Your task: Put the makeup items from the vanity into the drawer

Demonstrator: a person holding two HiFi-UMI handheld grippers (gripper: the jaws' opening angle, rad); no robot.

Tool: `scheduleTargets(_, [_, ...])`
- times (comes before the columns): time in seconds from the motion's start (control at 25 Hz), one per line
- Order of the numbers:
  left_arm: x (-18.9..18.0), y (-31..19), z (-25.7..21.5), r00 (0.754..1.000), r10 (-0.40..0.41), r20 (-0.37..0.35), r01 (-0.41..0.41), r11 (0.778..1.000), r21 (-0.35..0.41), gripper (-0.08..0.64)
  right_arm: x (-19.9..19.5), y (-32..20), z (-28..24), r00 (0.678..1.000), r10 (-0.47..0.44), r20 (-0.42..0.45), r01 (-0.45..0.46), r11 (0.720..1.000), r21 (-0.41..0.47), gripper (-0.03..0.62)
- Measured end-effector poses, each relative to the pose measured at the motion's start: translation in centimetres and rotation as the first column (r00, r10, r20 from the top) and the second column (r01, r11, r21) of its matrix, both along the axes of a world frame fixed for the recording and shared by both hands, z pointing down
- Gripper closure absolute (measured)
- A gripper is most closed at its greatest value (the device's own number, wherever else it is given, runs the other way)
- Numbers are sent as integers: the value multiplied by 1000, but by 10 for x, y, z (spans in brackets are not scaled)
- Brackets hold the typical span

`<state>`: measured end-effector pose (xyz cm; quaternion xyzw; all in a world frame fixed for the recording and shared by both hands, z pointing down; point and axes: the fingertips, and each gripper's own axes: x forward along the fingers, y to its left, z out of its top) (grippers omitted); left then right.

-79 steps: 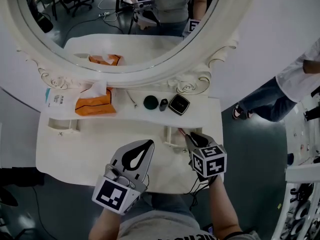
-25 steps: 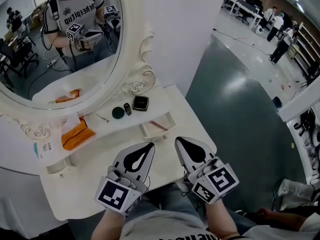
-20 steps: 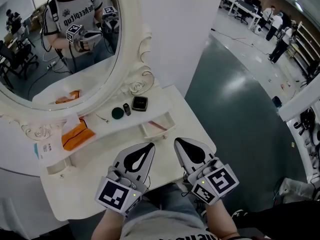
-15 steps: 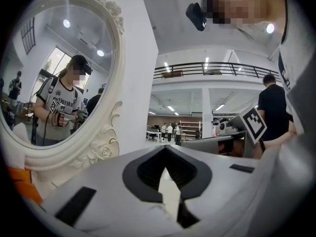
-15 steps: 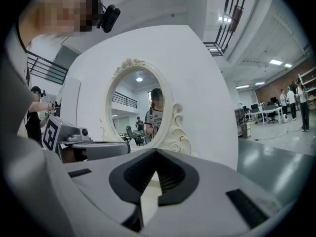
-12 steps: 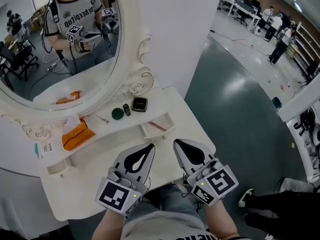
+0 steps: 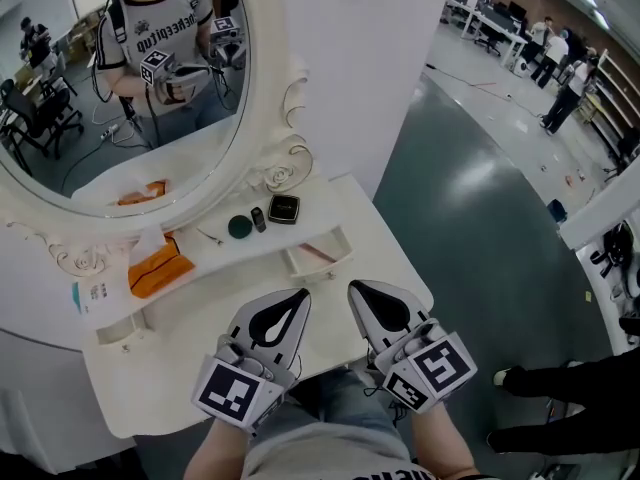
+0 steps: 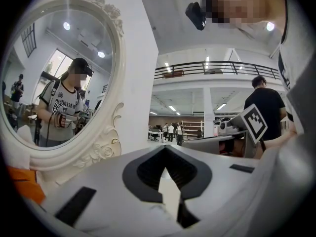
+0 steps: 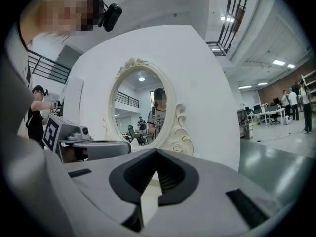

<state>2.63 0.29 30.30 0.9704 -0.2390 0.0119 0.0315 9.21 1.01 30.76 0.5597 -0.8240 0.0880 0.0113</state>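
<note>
The left tongs (image 7: 298, 296) and right tongs (image 7: 354, 288) sit side by side at lower centre of the head view, over the front of the white vanity surface (image 7: 190, 333). Both are closed tip to tip and hold nothing. Left of centre, a round dark green compact (image 7: 239, 227), a small dark bottle (image 7: 259, 218) and a square black compact (image 7: 284, 208) lie in a row on the shelf under the oval white-framed mirror (image 7: 262, 118). They are just above the small open white drawer (image 7: 318, 256).

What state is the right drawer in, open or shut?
Open: the drawer juts out from the vanity, a thin red item lying inside.
</note>
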Motion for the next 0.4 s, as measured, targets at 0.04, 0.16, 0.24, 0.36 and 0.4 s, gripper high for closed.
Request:
scheduleTargets(0.04, [0, 0, 0, 1000, -1, -1, 1, 1000, 1, 554, 0, 0, 0, 1000, 0, 1, 0, 1000, 0, 581])
scheduleTargets(0.16, [1, 2, 0, 1000, -1, -3, 1, 1000, 4, 554, 1, 2, 1, 1000, 0, 1, 0, 1000, 1, 581])
scheduleTargets(0.24, [1, 2, 1, 1000, 1, -1, -1, 1000, 4, 554, 0, 2, 1, 1000, -1, 3, 1, 1000, 2, 581])
scheduleTargets(0.36, [1, 2, 1, 1000, 3, 0, -3, 1000, 5, 554, 0, 1, 1, 1000, -2, 6, 2, 1000, 1, 581])
scheduleTargets(0.4, [1, 2, 1, 1000, 4, 0, -4, 1000, 6, 554, 0, 1, 1, 1000, -2, 6, 2, 1000, 1, 581])
